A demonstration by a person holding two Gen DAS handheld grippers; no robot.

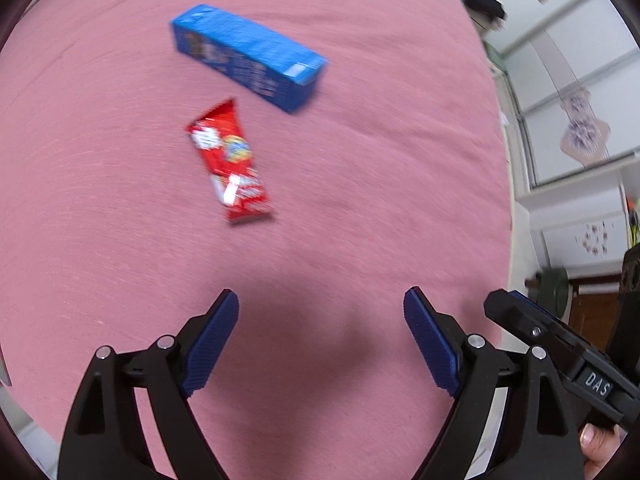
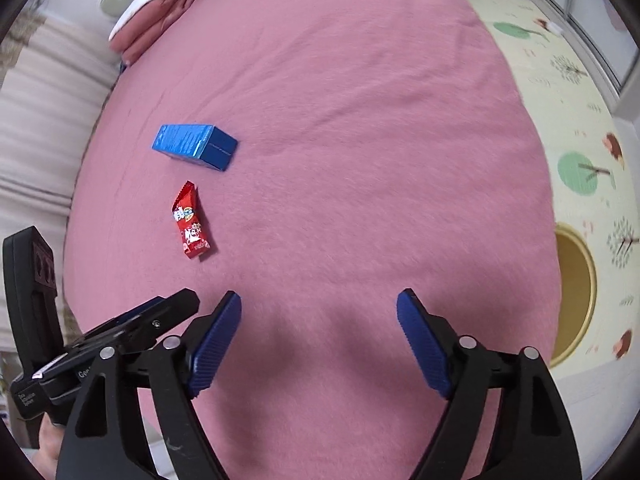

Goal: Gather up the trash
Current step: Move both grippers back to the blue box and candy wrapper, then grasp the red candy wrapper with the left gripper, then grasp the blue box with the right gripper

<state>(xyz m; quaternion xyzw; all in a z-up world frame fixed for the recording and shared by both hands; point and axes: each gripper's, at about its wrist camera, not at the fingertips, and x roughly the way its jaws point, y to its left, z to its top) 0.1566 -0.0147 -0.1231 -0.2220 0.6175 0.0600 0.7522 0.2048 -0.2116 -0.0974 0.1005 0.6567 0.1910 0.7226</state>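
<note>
Left gripper point(image 1: 321, 312) and right gripper point(image 2: 319, 314): jaws spread wide, holding nothing, above the pink bedspread point(image 2: 360, 120). Ahead lies a red snack wrapper point(image 1: 229, 163), crinkled, flat; just beyond it, apart, a long blue carton point(image 1: 248, 56) on its side.

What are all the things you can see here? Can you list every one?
box: 1, blue, lying on the pink bedspread beyond the wrapper
snack wrapper: 1, red, flat on the bedspread, nearer the grippers than the box, not touching it
bedspread: 1, pink, covers the bed
pillows: a pile, pink and white, at the far end of the bed
play mat: 1, cream with green trees, on the floor beside the bed
round bin: 1, yellow inside, on the mat
left hand-held gripper: 1, black with blue pads, open, above the bedspread
right hand-held gripper: 1, black with blue pads, open, above the bedspread
</note>
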